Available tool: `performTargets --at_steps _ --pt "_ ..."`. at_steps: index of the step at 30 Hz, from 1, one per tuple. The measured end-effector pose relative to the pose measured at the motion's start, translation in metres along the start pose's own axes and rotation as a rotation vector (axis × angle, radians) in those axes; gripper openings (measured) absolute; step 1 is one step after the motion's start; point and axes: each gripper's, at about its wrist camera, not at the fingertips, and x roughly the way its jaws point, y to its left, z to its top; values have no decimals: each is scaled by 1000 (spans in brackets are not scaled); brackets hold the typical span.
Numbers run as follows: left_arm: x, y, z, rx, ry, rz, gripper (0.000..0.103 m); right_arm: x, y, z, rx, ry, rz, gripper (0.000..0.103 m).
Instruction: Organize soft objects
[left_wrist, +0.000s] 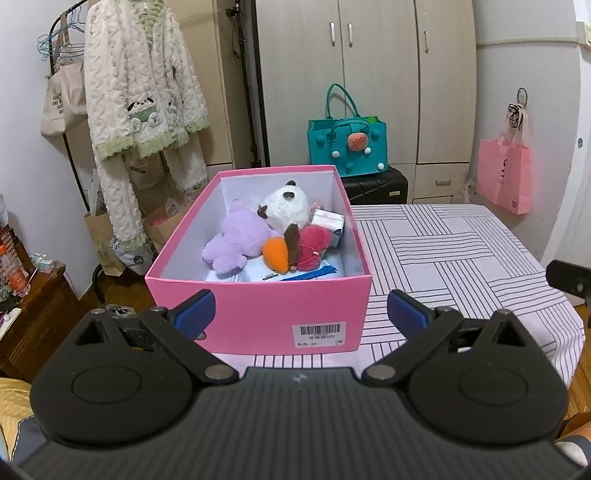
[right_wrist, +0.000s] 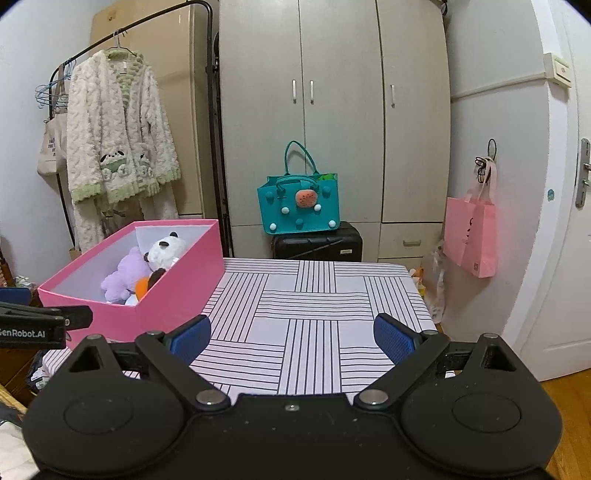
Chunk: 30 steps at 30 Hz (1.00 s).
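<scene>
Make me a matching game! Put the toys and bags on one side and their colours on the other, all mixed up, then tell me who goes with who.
Things:
1. box on the table
2. bear toy in the box
3. felt bag on the suitcase
4. carrot toy in the box

Colours:
A. orange
B. teal
C. pink
D. purple

Pairs: 1-C, 2-D, 3-B, 4-A

Beige wardrobe (right_wrist: 332, 110) behind striped table (right_wrist: 314, 314); white door (right_wrist: 554, 221) (right); wood floor (right_wrist: 569, 417).
</scene>
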Motion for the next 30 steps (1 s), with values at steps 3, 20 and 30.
performTargets --at_steps 3,20,30 --pt "0 0 0 4 0 -9 101 -1 0 0 -4 -4 -6 97" --pt "-7 -5 -2 10 -14 -34 101 -3 0 -4 -18 -9 -6 97" --pt "-8 -8 -3 8 -20 -32 101 -4 0 -4 -25 -12 -1 97"
